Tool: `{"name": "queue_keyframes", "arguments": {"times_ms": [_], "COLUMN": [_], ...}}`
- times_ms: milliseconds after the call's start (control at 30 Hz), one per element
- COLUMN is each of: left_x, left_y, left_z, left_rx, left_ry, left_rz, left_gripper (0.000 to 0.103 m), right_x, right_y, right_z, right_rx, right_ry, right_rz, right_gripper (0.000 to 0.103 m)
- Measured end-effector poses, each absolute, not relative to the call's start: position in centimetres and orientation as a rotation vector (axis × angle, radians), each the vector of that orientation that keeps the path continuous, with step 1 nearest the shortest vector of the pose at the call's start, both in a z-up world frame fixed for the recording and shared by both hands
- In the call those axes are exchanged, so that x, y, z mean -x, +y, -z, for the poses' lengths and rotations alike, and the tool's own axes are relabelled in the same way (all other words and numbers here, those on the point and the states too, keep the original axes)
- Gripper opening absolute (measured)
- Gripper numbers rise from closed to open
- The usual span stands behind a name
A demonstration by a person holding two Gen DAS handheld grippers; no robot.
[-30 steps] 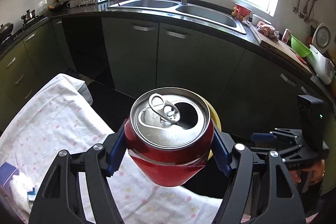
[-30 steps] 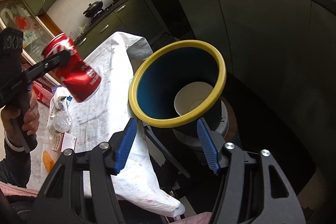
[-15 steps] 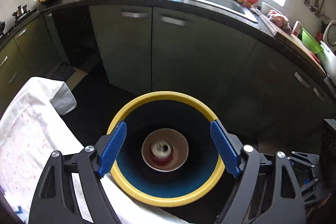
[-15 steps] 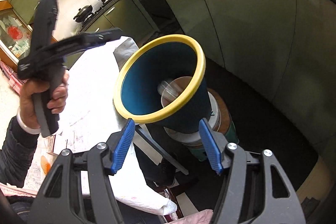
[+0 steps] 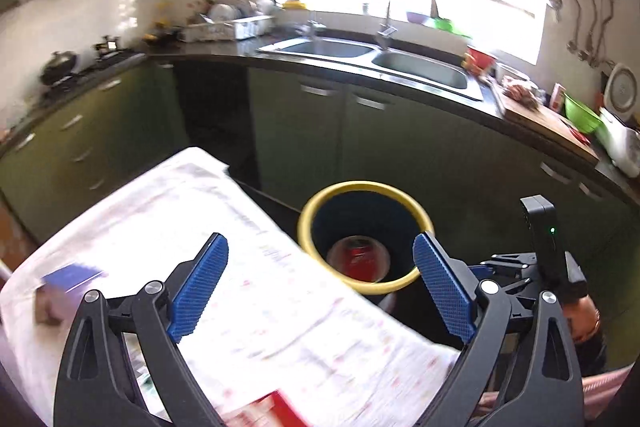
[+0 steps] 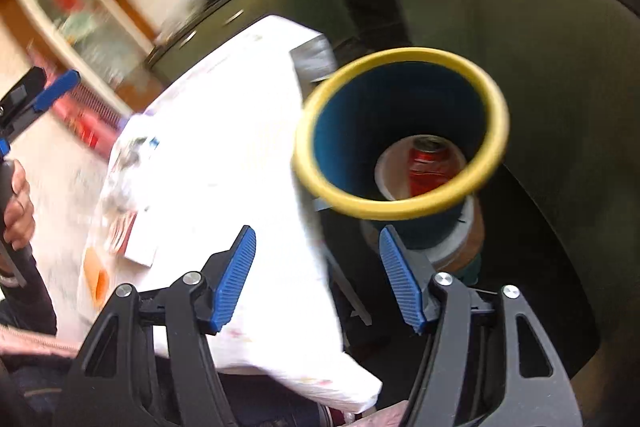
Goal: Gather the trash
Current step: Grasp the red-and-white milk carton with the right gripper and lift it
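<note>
A red soda can (image 5: 358,261) lies inside a white cup at the bottom of the blue bin with a yellow rim (image 5: 362,185). The right wrist view shows the same can (image 6: 430,167) through the bin's mouth (image 6: 400,213). My left gripper (image 5: 320,247) hovers over the table's edge, short of the bin; its jaws are opening and nothing is between them. My right gripper (image 6: 317,233) is open and empty, just below and in front of the bin. At the far left of the right wrist view, a hand (image 6: 18,211) holds the left gripper.
The table under a white patterned cloth (image 5: 240,227) carries a blue box (image 5: 70,277), a red pack (image 5: 272,407), crumpled clear plastic (image 6: 128,155) and an orange item (image 6: 98,277). Dark green cabinets (image 5: 392,155) and the sink counter stand behind the bin.
The left gripper let go of the red can, which dropped into the bin. It then pulled back over the table and opened wider. The right gripper shifted sideways and rolled a little.
</note>
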State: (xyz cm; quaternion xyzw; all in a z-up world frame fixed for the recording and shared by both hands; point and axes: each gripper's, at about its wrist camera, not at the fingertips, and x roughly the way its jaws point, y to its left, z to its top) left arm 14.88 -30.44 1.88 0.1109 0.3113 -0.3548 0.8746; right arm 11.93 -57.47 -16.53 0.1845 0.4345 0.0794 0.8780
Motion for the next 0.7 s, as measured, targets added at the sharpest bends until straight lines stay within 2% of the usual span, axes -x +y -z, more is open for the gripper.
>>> {"name": "queue_keyframes", "arguments": {"times_ms": [300, 467, 700], "left_x": [-11.7, -9.4, -7.1], "left_y": [-16.2, -10.7, -7.2], "left_z": [-1.6, 0.0, 0.8], "left_rx": [-0.142, -0.124, -0.085], "left_ry": [0.667, 0.677, 0.672], "left_rz": [0.538, 0.482, 0.429], "left_gripper": [0.095, 0.096, 0.096], "right_x": [-14.7, -15.7, -18.4], "right_y": [-45.5, -39.2, -34.1], "right_z": [15.7, 14.6, 15.8], "right_rx": [-0.032, 0.249, 0.560], "right_ry": [1.019, 0.971, 0.979], "right_rz": [-0.489, -0.732, -0.885], "right_gripper": [0.065, 0.072, 0.074]}}
